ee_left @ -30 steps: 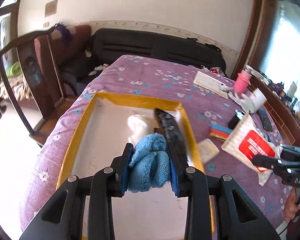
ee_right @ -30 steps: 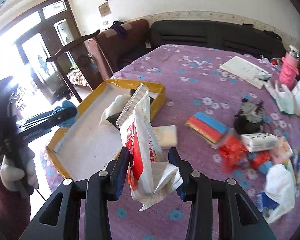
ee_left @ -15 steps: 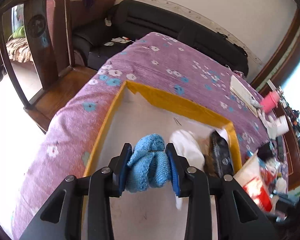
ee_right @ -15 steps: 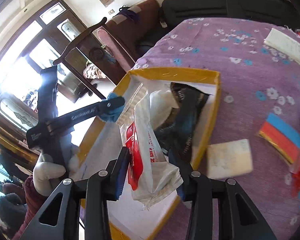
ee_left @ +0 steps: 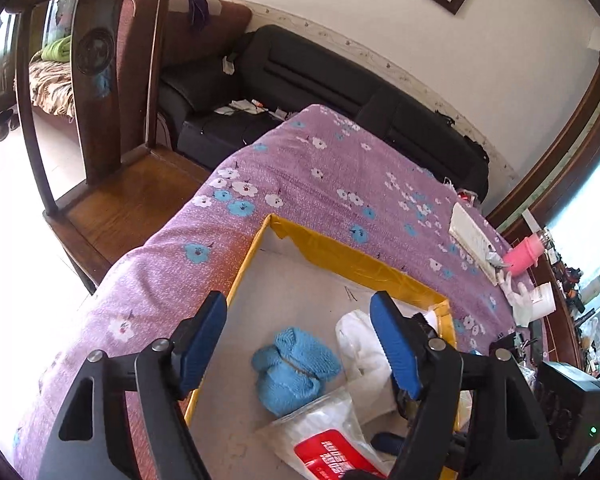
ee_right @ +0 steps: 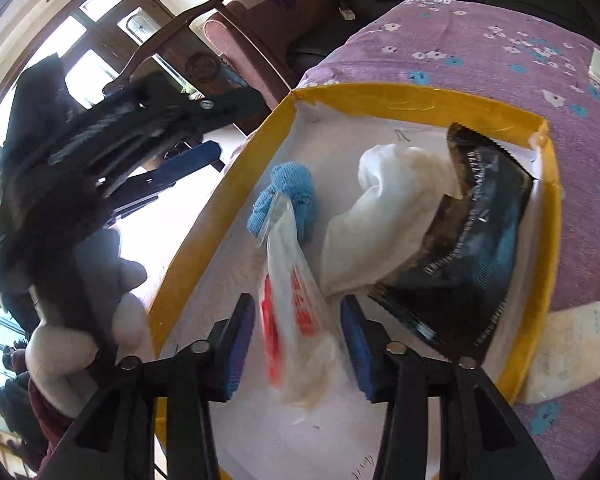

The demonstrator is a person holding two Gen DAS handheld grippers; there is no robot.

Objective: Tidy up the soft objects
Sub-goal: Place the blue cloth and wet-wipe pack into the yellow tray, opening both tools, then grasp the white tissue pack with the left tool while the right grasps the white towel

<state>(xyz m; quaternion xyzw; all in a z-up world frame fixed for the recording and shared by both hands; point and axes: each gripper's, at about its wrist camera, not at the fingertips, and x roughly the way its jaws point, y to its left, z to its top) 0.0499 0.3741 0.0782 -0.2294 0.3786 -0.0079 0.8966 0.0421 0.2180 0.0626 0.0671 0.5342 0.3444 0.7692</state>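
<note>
A yellow-rimmed tray (ee_left: 340, 250) (ee_right: 420, 94) sits on the purple flowered table. On its white floor lies a blue knitted cloth (ee_left: 296, 368) (ee_right: 288, 196), free of my left gripper (ee_left: 298, 300), whose jaws are opening above it. My right gripper (ee_right: 297, 304) is opening too. A clear packet with a red label (ee_right: 296, 320) (ee_left: 328, 440) hangs blurred between its pads, which do not press on it. A white cloth (ee_right: 388, 216) (ee_left: 360, 344) and a black packet (ee_right: 472, 248) lie further right in the tray. The left gripper (ee_right: 204, 132) also shows over the tray's left rim.
A dark wooden chair (ee_left: 100, 80) stands off the table's left corner, with a black sofa (ee_left: 340, 88) behind. A booklet (ee_left: 472, 236) and pink cup (ee_left: 524, 256) sit at the far right. A paper slip (ee_right: 568, 344) lies outside the tray. A gloved hand (ee_right: 80, 340) holds the left gripper.
The left gripper moved toward the tray's left corner and let go of the blue cloth, which dropped to the tray floor. The right gripper carried the packet over the tray and spread its jaws.
</note>
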